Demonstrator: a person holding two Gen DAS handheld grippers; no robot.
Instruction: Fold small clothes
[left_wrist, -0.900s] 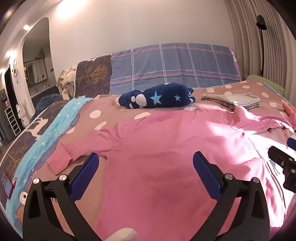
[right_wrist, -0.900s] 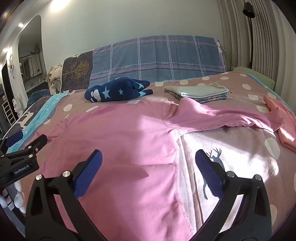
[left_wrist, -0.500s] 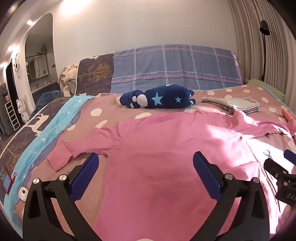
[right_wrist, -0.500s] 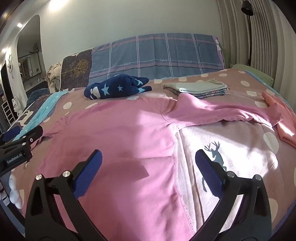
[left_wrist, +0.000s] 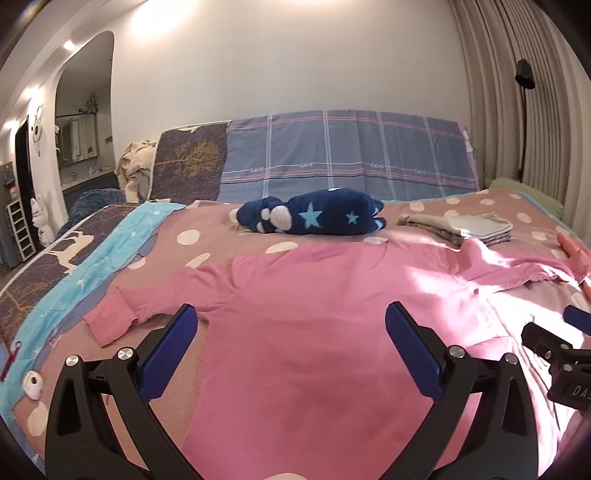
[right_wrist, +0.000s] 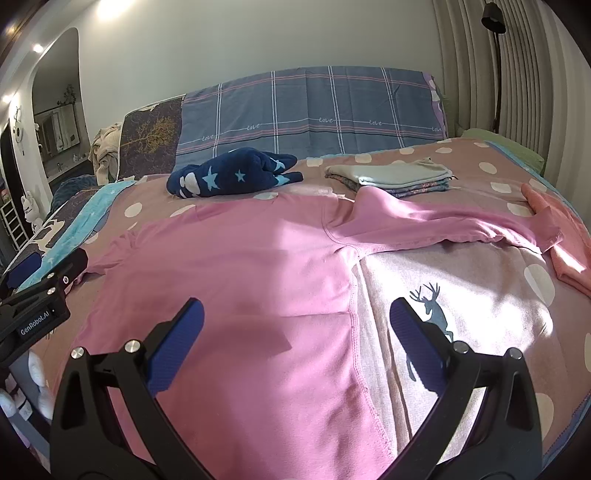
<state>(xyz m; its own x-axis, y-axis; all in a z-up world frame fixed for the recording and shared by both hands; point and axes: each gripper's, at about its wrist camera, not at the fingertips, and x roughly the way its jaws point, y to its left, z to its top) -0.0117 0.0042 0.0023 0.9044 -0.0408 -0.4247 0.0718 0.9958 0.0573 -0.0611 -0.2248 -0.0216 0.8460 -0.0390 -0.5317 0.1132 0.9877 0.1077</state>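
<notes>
Pulled back from pink shirt (left_wrist: 314, 332), more of bed (left_wrist: 207, 236) shown | left gripper (left_wrist: 291, 332), right gripper (right_wrist: 295, 328) apart, empty | first fold pending

Left claw (left_wrist: 288, 323) spread wide, blue pads (left_wrist: 170, 354) well apart — nothing gripped between them. Right claw (right_wrist: 295, 319) likewise agape, empty, held level beside the other — each visible at the edge of the other's view.

I see a plain pink shirt (left_wrist: 314, 332) on a dusty-pink, white-dotted blanket (left_wrist: 207, 254); a navy plush (left_wrist: 317, 218) with light-blue stars; blue-grey plaid headboard cover (right_wrist: 314, 107).
</notes>
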